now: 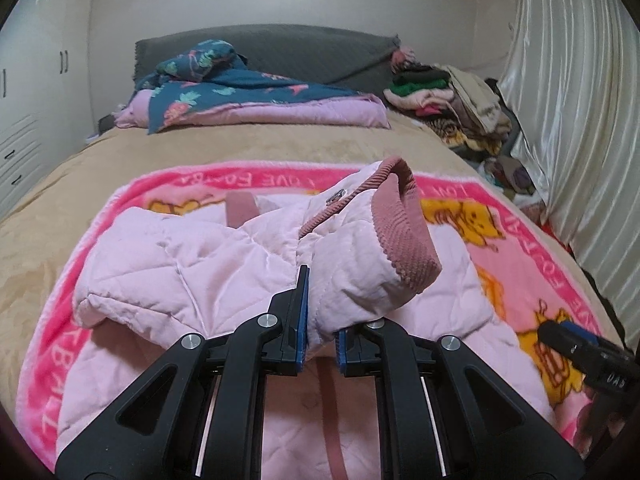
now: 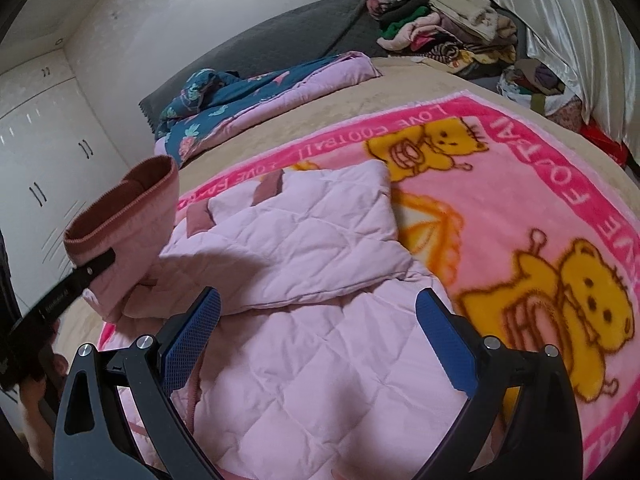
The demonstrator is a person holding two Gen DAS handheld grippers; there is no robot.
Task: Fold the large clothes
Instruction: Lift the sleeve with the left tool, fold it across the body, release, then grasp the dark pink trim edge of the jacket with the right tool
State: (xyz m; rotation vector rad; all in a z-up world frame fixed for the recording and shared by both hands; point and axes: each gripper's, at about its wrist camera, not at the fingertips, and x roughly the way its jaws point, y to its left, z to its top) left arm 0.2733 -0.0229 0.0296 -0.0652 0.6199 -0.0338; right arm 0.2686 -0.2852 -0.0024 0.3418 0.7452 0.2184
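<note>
A pale pink quilted jacket [image 1: 192,272] lies on a pink cartoon blanket [image 1: 516,240] on the bed. My left gripper [image 1: 320,320] is shut on the jacket's sleeve near its dark pink ribbed cuff [image 1: 404,232] and holds it lifted above the jacket body. In the right wrist view the lifted cuff [image 2: 120,208] shows at left with the left gripper's finger [image 2: 96,266] on it. My right gripper [image 2: 320,320] is open and empty, hovering over the jacket body [image 2: 304,376]. One sleeve lies folded across the jacket [image 2: 304,240].
A dark blue floral quilt with lilac lining [image 1: 248,96] lies at the head of the bed against a grey headboard [image 1: 304,48]. A pile of clothes [image 1: 452,100] sits at the far right. Silky curtains [image 1: 576,100] hang at right, white wardrobes [image 1: 36,92] at left.
</note>
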